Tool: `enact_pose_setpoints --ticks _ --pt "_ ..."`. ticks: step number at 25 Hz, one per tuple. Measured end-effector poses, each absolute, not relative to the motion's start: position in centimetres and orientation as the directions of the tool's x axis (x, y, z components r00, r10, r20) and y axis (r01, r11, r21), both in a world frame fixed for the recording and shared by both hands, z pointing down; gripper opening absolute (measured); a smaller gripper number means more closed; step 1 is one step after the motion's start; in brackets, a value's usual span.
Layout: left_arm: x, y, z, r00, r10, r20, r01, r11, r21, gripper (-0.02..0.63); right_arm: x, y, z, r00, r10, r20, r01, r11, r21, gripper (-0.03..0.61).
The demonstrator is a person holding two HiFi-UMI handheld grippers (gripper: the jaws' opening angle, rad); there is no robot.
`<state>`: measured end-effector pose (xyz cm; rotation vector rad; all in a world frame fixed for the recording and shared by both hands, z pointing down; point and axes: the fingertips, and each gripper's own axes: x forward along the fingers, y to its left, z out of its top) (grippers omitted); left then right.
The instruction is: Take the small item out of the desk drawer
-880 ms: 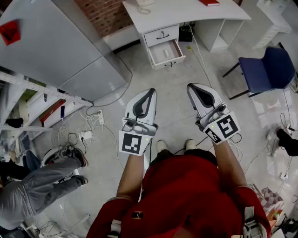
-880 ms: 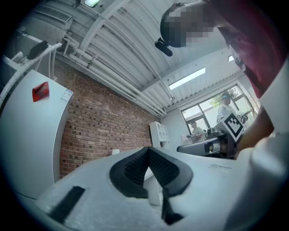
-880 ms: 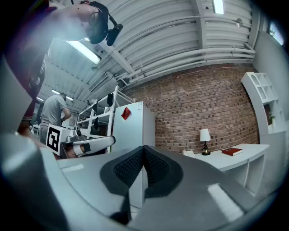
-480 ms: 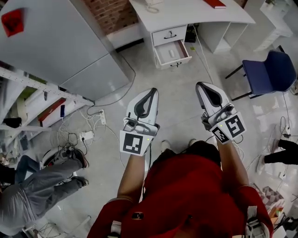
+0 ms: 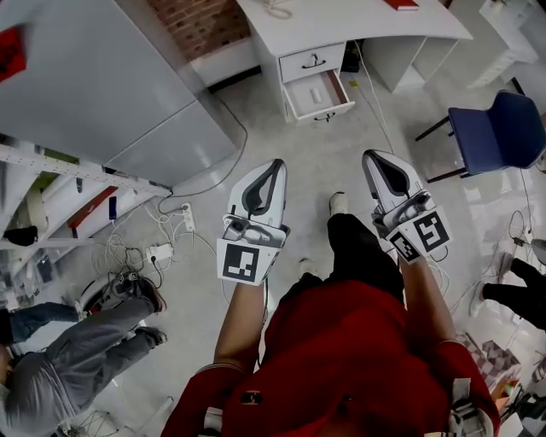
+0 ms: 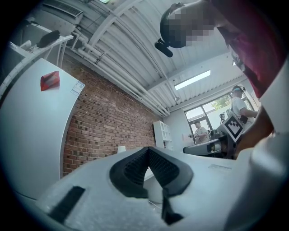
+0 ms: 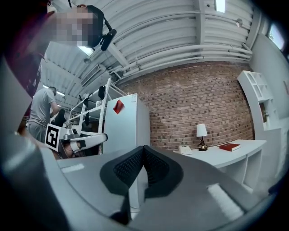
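Far ahead stands a white desk with two drawers. Its upper drawer is closed and its lower drawer is pulled open. A small pale item lies inside the open one. My left gripper and right gripper are held side by side at waist height, well short of the desk. Both are shut with nothing between the pads. In the right gripper view the desk shows beyond the shut right gripper. The left gripper faces a brick wall.
A large grey cabinet stands left of the desk, and a blue chair stands on the right. Cables and power strips trail on the floor at left by a rack. A person's legs lie at lower left. A lamp and red book sit on the desk.
The wearer's right leg has stepped forward between the grippers. Both grippers have kept their pose and stayed shut. The person at lower left has shifted.
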<state>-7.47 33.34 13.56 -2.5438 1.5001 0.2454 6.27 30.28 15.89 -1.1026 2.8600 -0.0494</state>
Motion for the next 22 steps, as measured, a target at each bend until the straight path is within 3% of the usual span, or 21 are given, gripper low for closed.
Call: enact_pose_setpoints --ticks 9,22 --pt "-6.6 20.6 14.8 0.447 -0.872 -0.202 -0.894 -0.425 -0.143 0.0 7.7 16.3 19.2 -0.737 -0.674 -0.05 -0.673 0.739 -0.043 0.012" --pt "-3.5 1.2 19.6 0.416 -0.908 -0.055 -0.902 -0.404 -0.153 0.0 10.1 -2.3 24.6 -0.771 -0.635 0.047 -0.636 0.765 -0.099 0.012"
